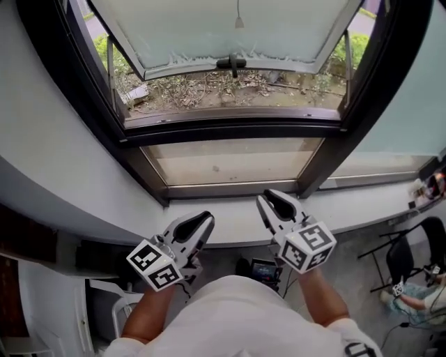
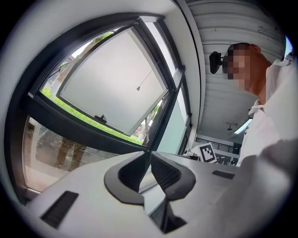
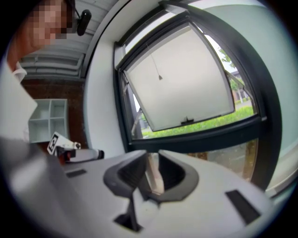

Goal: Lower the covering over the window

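Note:
A dark-framed window [image 1: 230, 132] fills the wall ahead, its pale upper sash [image 1: 230, 28] swung outward with a black handle [image 1: 232, 64] at its lower edge. A thin pull cord with a small end piece [image 1: 239, 21] hangs in front of the sash and also shows as the cord end [image 2: 138, 87] and cord end [image 3: 159, 77]. No covering itself is in sight. My left gripper [image 1: 207, 219] is held level below the sill, shut and empty, left gripper [image 2: 149, 155]. My right gripper [image 1: 266, 199] stands beside it, open by a narrow gap with nothing inside, right gripper [image 3: 151, 158]. Both are well short of the cord.
A white sill [image 1: 237, 222] runs under the window. White wall [image 1: 49, 153] curves away at the left. A black chair [image 1: 401, 254] and a seated person [image 1: 421, 296] are at the lower right. A white shelf unit [image 3: 46, 118] stands by a brick wall.

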{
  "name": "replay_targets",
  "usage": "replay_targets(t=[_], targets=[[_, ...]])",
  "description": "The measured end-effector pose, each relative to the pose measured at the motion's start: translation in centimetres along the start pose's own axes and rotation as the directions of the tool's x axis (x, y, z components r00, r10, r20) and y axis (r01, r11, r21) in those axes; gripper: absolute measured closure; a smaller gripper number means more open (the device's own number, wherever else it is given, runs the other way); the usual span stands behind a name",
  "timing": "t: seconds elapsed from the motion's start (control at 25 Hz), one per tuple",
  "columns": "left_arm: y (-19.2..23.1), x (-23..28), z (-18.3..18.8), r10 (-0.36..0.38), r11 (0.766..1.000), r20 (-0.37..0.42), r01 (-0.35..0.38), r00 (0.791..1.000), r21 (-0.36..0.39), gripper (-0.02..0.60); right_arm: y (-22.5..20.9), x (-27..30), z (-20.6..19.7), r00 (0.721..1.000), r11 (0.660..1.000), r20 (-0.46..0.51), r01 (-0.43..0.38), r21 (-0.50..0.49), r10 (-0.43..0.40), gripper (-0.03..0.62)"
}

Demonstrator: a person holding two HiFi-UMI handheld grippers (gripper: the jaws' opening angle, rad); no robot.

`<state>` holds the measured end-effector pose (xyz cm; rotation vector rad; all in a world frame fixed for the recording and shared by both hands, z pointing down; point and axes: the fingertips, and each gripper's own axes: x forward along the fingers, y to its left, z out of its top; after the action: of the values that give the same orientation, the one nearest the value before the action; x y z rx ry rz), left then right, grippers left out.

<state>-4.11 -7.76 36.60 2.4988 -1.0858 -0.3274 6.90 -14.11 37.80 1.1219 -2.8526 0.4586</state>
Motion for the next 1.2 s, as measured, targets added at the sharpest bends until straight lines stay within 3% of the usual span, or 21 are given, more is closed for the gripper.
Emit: replay_targets(t=[0.56, 1.2], targets=[[1.5, 6.0, 1.2, 0.086, 0.995, 0.028, -0.088, 0.996, 0.047, 0.546, -4.9, 1.8, 2.7, 0.996, 0.994, -0.017, -0.089, -0.067, 0.088, 0.519], [4.1, 5.3, 6.4, 0.03, 0.991, 0.038, -0.035, 0.999, 0.127, 0.546, -2.4, 5.2, 5.7, 0.999, 0.985, 0.019, -0.034, -0.17, 0.038, 0.519]])
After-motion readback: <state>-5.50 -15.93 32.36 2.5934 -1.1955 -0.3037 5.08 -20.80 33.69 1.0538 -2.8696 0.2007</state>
